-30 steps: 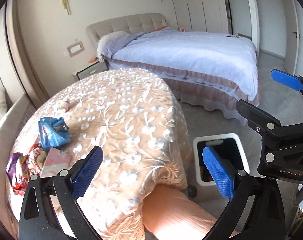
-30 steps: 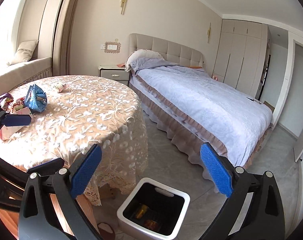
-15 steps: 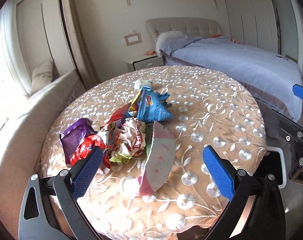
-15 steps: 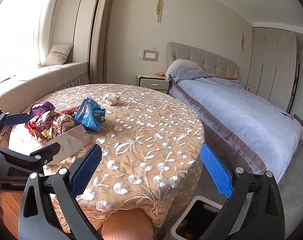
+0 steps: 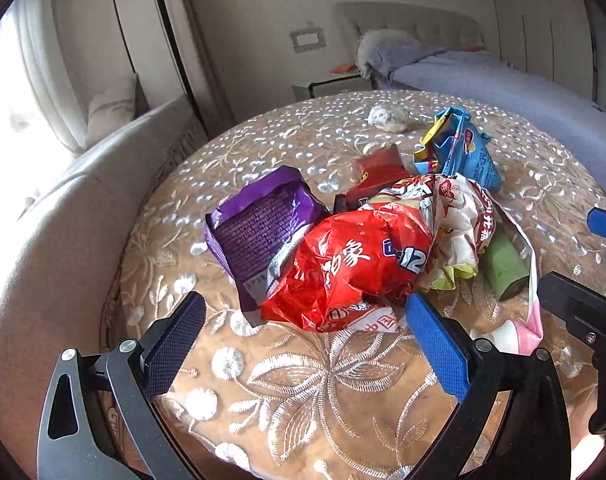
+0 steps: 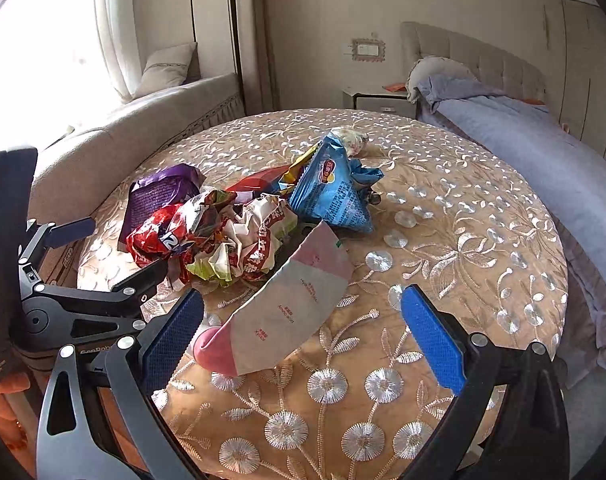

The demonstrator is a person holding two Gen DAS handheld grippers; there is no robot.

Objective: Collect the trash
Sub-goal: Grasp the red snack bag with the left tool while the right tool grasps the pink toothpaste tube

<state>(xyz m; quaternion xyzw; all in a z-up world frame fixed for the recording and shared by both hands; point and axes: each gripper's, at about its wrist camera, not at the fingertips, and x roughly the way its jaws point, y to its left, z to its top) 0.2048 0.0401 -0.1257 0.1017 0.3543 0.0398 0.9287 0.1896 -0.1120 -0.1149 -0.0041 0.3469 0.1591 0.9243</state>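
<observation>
A pile of wrappers lies on the round table [image 5: 303, 392]. In the left wrist view: a red bag [image 5: 351, 264], a purple bag [image 5: 259, 224], a white crumpled wrapper [image 5: 459, 216], a blue bag [image 5: 463, 148], a pink-white pouch [image 5: 519, 332] and a crumpled paper ball [image 5: 387, 118]. My left gripper [image 5: 303, 344] is open and empty, just short of the red bag. My right gripper [image 6: 299, 332] is open and empty, with the pink-white pouch [image 6: 295, 304] between its fingers' line. The blue bag [image 6: 331, 192] and red bag [image 6: 163, 236] lie beyond.
A beige sofa [image 5: 63, 216] curves around the table's left side. A bed [image 6: 543, 140] with a lilac cover stands to the right, a nightstand [image 6: 379, 98] behind. The left gripper's body [image 6: 63, 300] shows at the left of the right wrist view. The table [image 6: 443, 240] carries an embroidered cloth.
Both grippers have swung from the bin and bed toward the table and closed in low over the wrapper pile. The bin has left view. Both stay open.
</observation>
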